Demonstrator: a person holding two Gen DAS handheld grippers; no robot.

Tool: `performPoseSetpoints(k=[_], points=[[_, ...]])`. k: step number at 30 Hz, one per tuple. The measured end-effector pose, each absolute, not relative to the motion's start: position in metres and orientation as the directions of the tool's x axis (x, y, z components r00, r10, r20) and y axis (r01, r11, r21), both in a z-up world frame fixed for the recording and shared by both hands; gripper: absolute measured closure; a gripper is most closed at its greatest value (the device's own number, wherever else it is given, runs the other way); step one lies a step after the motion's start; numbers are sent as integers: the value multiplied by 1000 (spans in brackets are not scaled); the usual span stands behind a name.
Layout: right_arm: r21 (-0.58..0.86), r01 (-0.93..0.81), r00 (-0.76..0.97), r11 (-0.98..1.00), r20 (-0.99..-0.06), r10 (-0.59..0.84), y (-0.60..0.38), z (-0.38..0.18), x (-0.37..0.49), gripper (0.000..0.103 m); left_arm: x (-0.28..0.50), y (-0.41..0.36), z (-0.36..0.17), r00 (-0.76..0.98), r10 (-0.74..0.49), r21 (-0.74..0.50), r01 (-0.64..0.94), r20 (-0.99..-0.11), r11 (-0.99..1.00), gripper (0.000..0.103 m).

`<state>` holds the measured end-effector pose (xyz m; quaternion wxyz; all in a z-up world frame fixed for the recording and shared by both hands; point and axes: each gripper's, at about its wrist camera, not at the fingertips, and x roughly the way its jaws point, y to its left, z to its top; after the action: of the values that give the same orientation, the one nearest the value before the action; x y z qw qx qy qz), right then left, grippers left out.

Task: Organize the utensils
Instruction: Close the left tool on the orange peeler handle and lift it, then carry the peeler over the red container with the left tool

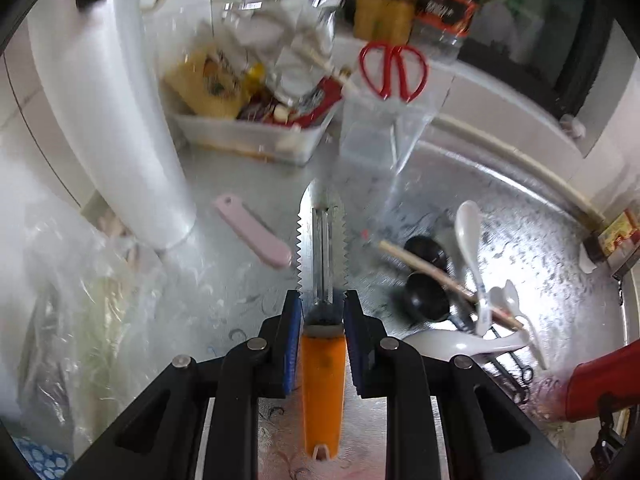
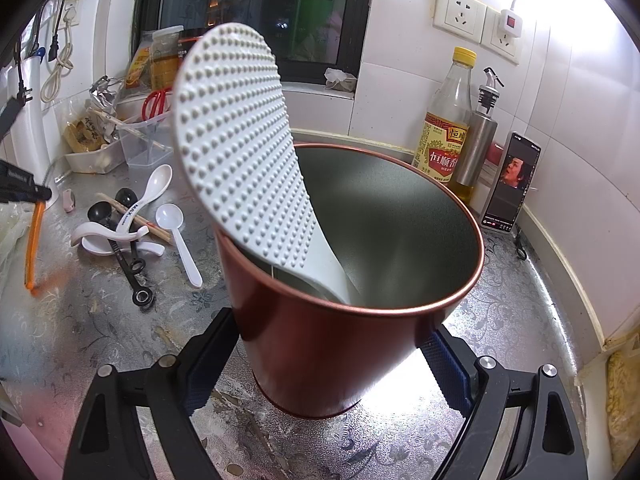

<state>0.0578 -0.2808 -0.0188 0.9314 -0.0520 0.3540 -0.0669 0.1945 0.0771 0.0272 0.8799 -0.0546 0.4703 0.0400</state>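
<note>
My left tool (image 1: pixel 322 316) is clenched on the peeler (image 1: pixel 322 264), its pads pressing the metal neck just above the orange handle (image 1: pixel 323 384); the serrated blade points away toward twelve o'clock, clear of the counter (image 1: pixel 248 280). My right tool (image 2: pixel 324 360) is clamped around the lower wall of the red holder (image 2: pixel 320 344), which leans toward me, mouth open, with the white rice paddle (image 2: pixel 236 140) already standing inside against the wall at about ten o'clock.

The step, as I judge it, is carrying the peeler over and dropping it into the holder. To do it well I want to keep the grip firm, since the neck is narrow and slick and the handle's weight hangs behind the pads. I should bring it in from the nine o'clock side of the holder, above the rim, and aim for the open space at three o'clock so it misses the paddle. Handle down first seems safest, blade up and away from my hands. The holder should stay steady and tilted.

The remaining spoons (image 2: pixel 120 228), chopsticks (image 2: pixel 132 216) and black measuring scoops (image 2: pixel 120 204) lie in a heap at nine o'clock of the holder, near it, waiting their turn.
</note>
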Motion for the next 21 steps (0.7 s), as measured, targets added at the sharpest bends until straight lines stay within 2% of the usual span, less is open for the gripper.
performPoseSetpoints(k=[8, 21], points=[[-144, 88, 740, 986, -653, -161, -281, -19, 58, 12, 189, 64, 59, 609, 15, -41, -79, -793, 996, 81], [-144, 87, 740, 986, -653, -161, -281, -18, 58, 12, 183, 49, 77, 648, 1, -29, -37, -762, 999, 81]])
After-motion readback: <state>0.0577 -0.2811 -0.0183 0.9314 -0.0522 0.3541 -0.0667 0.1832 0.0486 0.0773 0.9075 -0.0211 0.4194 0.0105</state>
